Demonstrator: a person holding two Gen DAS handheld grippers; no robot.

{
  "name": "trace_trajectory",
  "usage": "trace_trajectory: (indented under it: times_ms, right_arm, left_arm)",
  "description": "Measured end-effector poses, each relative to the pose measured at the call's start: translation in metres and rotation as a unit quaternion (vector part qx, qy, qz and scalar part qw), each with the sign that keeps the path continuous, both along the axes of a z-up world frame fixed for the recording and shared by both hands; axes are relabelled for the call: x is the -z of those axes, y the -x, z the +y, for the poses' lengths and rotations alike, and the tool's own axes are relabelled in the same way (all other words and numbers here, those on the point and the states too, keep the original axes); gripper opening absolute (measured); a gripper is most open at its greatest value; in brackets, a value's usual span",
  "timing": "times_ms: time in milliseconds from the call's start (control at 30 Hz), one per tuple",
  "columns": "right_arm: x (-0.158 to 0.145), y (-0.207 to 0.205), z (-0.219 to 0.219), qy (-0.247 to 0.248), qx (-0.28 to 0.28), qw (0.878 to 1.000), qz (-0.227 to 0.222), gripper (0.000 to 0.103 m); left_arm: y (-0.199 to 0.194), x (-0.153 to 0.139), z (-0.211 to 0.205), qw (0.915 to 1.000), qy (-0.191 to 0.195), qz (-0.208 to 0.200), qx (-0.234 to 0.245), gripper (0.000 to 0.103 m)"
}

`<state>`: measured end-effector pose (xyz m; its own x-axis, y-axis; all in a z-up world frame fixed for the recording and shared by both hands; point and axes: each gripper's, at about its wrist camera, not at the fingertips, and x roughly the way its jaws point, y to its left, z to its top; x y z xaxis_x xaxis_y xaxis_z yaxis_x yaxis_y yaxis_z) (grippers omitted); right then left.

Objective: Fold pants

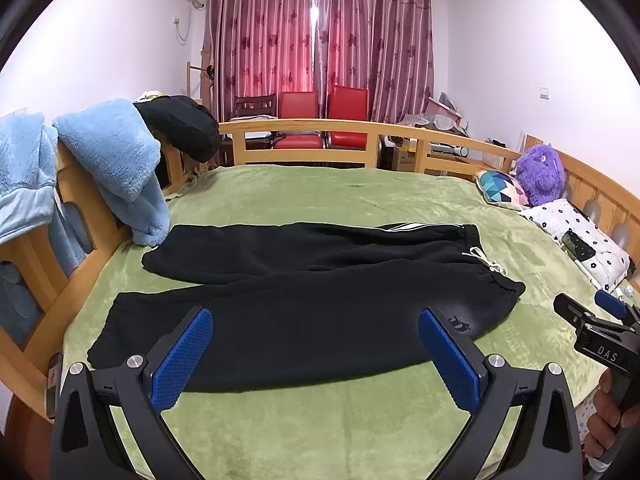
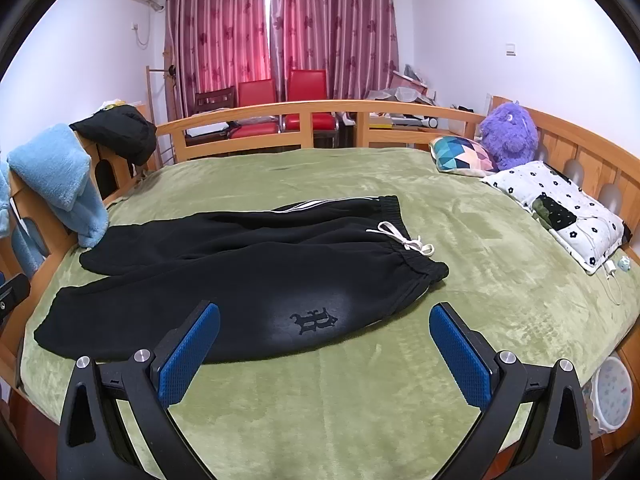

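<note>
Pants [image 2: 240, 280] flat, unfolded on green bed [image 2: 480, 280], waistband at 3 o'clock, legs toward 9 | left gripper [image 1: 316, 330] spread, holding nothing, above near leg | right gripper [image 2: 324, 326] spread, holding nothing, by logo [image 2: 314, 320]

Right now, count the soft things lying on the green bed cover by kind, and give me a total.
Black pants: 1
Pillows: 2, the geometric one and the white flowered one
Purple plush toy: 1
Total: 4
</note>
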<state>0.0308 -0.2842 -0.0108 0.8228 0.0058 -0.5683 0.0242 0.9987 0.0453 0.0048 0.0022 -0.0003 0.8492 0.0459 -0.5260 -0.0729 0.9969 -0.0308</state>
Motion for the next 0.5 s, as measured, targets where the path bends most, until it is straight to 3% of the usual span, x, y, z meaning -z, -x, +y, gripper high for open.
trace_trajectory:
  times_ms: [500]
  right_arm:
    - [0.0,-0.002,0.001,0.002,0.001,1.0,0.003,0.103]
  left_arm:
    - [-0.006,0.007,0.014,0.9998,0.016,0.012,-0.006,0.103]
